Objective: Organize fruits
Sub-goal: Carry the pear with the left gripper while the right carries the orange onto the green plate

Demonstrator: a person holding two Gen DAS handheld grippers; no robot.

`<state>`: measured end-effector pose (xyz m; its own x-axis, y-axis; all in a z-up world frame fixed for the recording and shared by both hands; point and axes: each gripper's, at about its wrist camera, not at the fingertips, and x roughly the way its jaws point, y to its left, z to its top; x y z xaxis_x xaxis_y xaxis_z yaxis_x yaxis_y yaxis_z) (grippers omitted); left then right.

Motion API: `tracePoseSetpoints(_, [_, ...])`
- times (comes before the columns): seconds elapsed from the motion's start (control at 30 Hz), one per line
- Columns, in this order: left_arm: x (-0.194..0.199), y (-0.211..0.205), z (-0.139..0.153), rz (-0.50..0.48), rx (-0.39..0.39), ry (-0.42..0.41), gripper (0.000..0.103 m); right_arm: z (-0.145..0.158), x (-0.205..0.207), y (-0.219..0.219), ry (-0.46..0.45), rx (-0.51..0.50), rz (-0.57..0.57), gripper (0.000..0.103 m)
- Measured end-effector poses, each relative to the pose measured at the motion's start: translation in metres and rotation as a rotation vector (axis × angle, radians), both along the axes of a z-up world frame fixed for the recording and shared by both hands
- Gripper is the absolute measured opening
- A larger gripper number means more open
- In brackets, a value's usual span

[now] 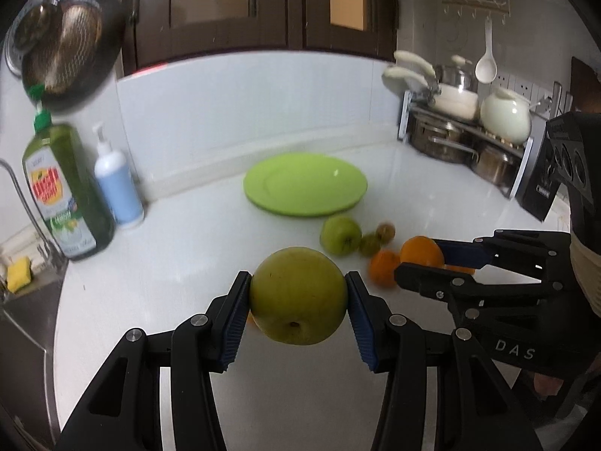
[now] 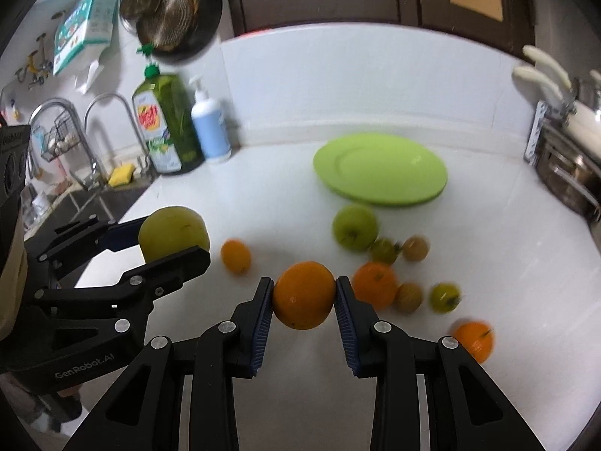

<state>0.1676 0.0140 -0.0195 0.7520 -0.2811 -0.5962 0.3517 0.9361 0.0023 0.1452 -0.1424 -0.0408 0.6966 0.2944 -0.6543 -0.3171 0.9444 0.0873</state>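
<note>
Left gripper (image 1: 298, 300): clenching the yellow-green apple (image 1: 298, 295), lifted above the counter's near edge.
Right gripper (image 2: 304, 295): pinching an orange (image 2: 304, 295) just beside it.
Plate (image 2: 379, 169): sitting empty toward the counter's back edge.
Risk: round fruit is slipping-prone; grippers are crowding, possibly colliding; placed fruit could be rolling off the plate.

**Layout of plate, fruit and bottles on the surface**

Plate (image 2: 380, 168) lies at rear centre of the surface (image 2: 285, 203). Loose fruit lies before it: apple (image 2: 354, 227) nearest, oranges (image 2: 375, 285) nearer the camera. Dish-soap bottle (image 2: 167, 122) and pump bottle (image 2: 210, 127) stand rear left, beside the sink (image 2: 94, 199).
</note>
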Motion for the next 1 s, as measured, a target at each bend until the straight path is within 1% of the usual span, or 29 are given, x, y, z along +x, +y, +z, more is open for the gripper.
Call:
tracePoseSetpoints(0.07, [0.005, -0.006, 0.012, -0.002, 0.017, -0.028, 0.050, 0.011, 0.005, -0.006, -0.031, -0.005, -0.014, 0.034])
tracePoseSetpoints(0.13, [0.011, -0.010, 0.022, -0.001, 0.027, -0.050, 0.050, 0.019, 0.012, -0.010, -0.042, -0.011, -0.024, 0.034])
tracePoseSetpoints(0.27, [0.024, -0.016, 0.043, 0.003, 0.031, -0.099, 0.050, 0.036, 0.027, -0.019, -0.074, -0.025, -0.049, 0.034])
tracePoseSetpoints(0.43, [0.045, -0.027, 0.062, -0.012, 0.024, -0.116, 0.050, 0.057, 0.047, -0.029, -0.105, -0.032, -0.059, 0.034])
tracePoseSetpoints(0.57, [0.067, -0.035, 0.072, -0.013, -0.002, -0.099, 0.050, 0.074, 0.068, -0.038, -0.130, -0.047, -0.073, 0.034])
tracePoseSetpoints(0.73, [0.099, -0.043, 0.075, 0.002, -0.010, -0.058, 0.050, 0.090, 0.096, -0.051, -0.130, -0.063, -0.090, 0.034])
tracePoseSetpoints(0.87, [0.125, -0.050, 0.076, 0.001, 0.000, -0.036, 0.050, 0.097, 0.125, -0.056, -0.116, -0.074, -0.084, 0.034])
tracePoseSetpoints(1.0, [0.156, -0.056, 0.076, 0.001, -0.005, 0.009, 0.050, 0.099, 0.156, -0.059, -0.086, -0.074, -0.071, 0.034])
